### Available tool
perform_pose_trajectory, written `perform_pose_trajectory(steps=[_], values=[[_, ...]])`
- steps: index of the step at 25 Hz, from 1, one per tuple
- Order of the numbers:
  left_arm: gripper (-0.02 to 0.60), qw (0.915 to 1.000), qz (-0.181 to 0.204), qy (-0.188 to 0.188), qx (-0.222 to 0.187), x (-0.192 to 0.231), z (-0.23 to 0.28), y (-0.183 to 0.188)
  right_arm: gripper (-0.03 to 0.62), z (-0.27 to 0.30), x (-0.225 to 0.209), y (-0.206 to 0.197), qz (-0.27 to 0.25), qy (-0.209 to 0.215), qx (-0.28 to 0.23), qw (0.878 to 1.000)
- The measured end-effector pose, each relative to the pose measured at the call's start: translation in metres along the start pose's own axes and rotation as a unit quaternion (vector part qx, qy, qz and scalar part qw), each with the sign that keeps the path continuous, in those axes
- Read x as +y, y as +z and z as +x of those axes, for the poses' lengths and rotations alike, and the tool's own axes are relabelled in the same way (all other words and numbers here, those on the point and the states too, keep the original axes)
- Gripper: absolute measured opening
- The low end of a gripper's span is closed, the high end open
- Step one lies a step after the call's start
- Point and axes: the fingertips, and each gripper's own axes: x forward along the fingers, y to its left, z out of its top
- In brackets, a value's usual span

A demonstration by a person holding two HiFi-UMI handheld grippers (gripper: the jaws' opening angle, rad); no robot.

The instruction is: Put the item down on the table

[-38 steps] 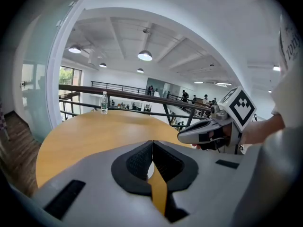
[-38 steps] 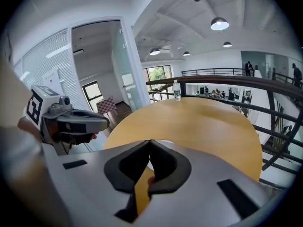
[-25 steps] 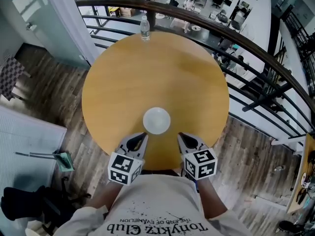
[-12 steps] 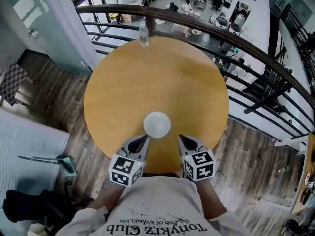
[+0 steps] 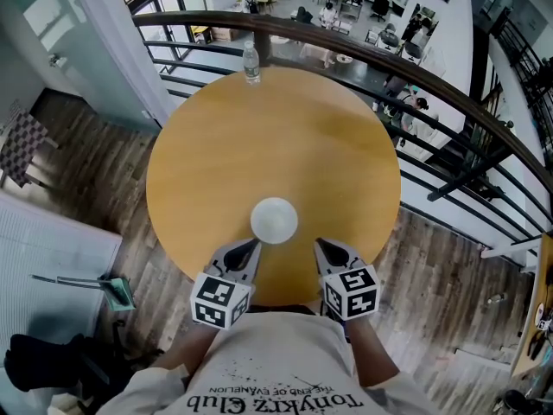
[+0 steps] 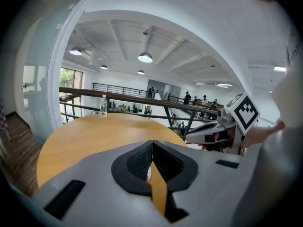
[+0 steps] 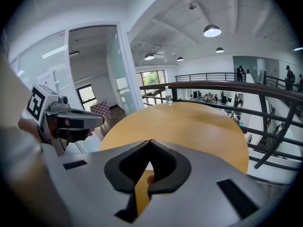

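A round white dish [image 5: 275,219] rests on the round wooden table [image 5: 285,137], near its front edge. My left gripper [image 5: 251,244] is just below and left of the dish, and its jaws are shut with the tips meeting and nothing between them. My right gripper [image 5: 319,244] mirrors it below and right of the dish, also shut and empty. Neither gripper touches the dish. In the left gripper view the closed jaws [image 6: 152,143] point across the table, with the right gripper [image 6: 222,131] beside them. In the right gripper view a sliver of white shows behind the closed jaws [image 7: 150,142].
A clear water bottle [image 5: 251,61] stands at the table's far edge, by a dark railing [image 5: 415,85] that curves round the back and right. Wooden floor [image 5: 95,171] lies to the left, with a dustpan [image 5: 117,290] low on that side.
The head view has shifted slightly. The grippers and the white dish keep their places.
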Motion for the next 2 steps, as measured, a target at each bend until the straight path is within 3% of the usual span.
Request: perform_pose_trajectory(steps=[2], values=[[0.023,1.0000,0.000,0.000,0.000,-0.0007,-0.0007,0.0012,0.025,-0.0013,-0.0011,0.0015,0.000,-0.001,0.000,1.000]])
